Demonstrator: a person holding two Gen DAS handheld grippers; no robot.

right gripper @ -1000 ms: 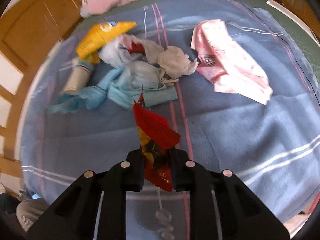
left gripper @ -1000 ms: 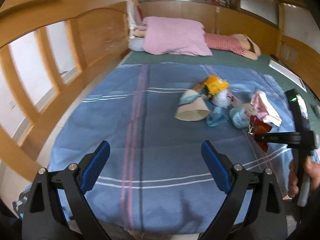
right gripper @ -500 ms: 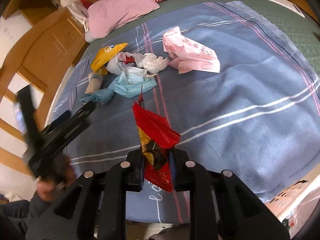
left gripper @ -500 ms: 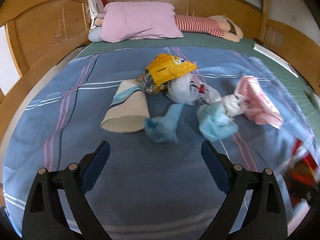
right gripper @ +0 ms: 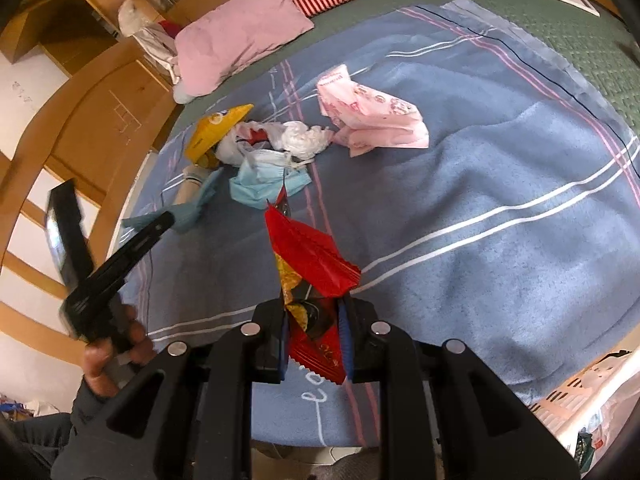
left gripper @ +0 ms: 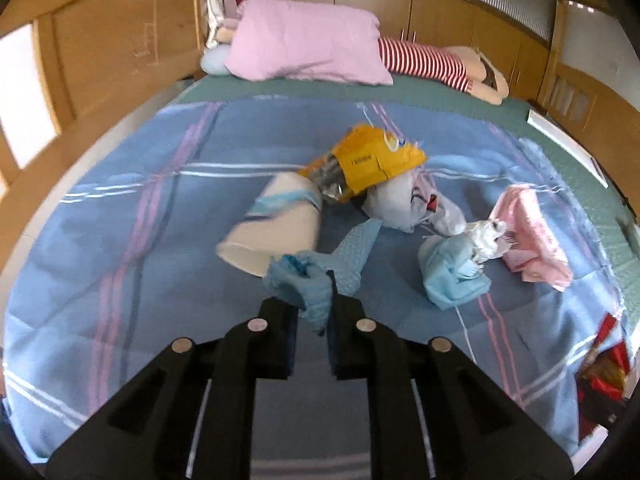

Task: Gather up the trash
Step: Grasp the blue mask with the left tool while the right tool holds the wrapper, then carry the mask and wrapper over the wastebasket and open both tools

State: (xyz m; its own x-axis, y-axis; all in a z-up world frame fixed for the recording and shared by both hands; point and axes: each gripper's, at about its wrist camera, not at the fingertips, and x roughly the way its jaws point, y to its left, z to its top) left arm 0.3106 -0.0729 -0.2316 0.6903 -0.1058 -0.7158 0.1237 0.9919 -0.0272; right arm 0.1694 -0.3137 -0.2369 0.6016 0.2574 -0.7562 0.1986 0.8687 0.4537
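Left gripper (left gripper: 312, 312): jaws just closed, pinching the blue glove (left gripper: 308, 284) beside the paper cup (left gripper: 276, 232). Right gripper (right gripper: 312, 344) jaws clamp the red wrapper (right gripper: 312, 256).

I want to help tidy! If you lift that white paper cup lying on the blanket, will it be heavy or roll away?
The paper cup lies on its side with its mouth open and looks empty, so it is probably light. Being round and tapered, it may roll in a curve. Its thin wall might crumple.

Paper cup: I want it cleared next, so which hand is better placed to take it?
Probably neither yet. The left gripper, nearest the paper cup, has just closed on a blue wipe; the right gripper grips a red wrapper, farther off. Once emptied, left.
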